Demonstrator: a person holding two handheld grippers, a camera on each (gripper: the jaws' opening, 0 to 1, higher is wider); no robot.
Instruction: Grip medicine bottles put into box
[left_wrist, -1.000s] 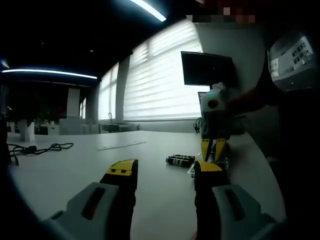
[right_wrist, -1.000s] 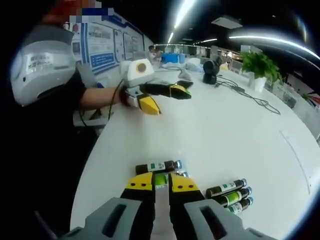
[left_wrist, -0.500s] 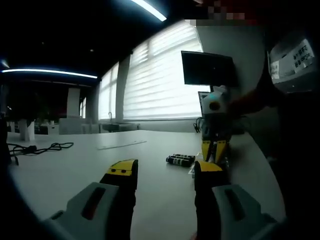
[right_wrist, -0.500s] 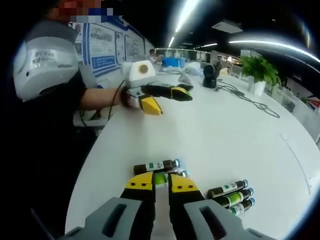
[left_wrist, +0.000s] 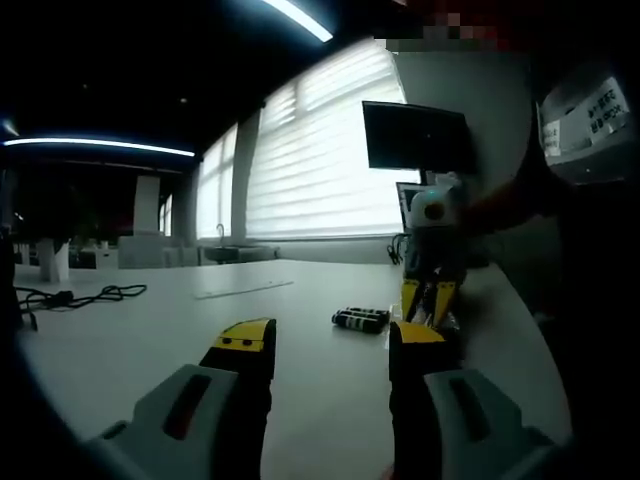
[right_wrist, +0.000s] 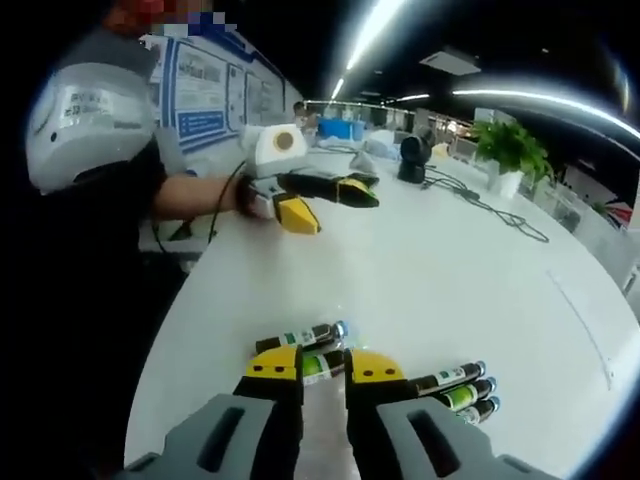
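In the right gripper view my right gripper (right_wrist: 322, 364) hangs low over the white table (right_wrist: 440, 270), open, with a green-labelled medicine bottle (right_wrist: 320, 361) lying between its yellow tips. A second bottle (right_wrist: 298, 338) lies just beyond, and three more bottles (right_wrist: 455, 386) lie side by side to the right. My left gripper (right_wrist: 340, 205) hovers farther back, open and holding nothing. In the left gripper view my left gripper (left_wrist: 330, 340) is open, the right gripper (left_wrist: 427, 300) points down at the table, and dark bottles (left_wrist: 360, 320) lie beside it.
A person's dark sleeve (right_wrist: 150, 200) holds the left gripper at the table's left edge. A potted plant (right_wrist: 508, 150), a black device (right_wrist: 410, 162) and cables (right_wrist: 500, 210) sit at the far side. A dark monitor (left_wrist: 415, 137) and a cable (left_wrist: 80, 297) appear in the left gripper view.
My right gripper's jaws have spread a little wider around the green-labelled bottle. The left gripper has stayed where it was.
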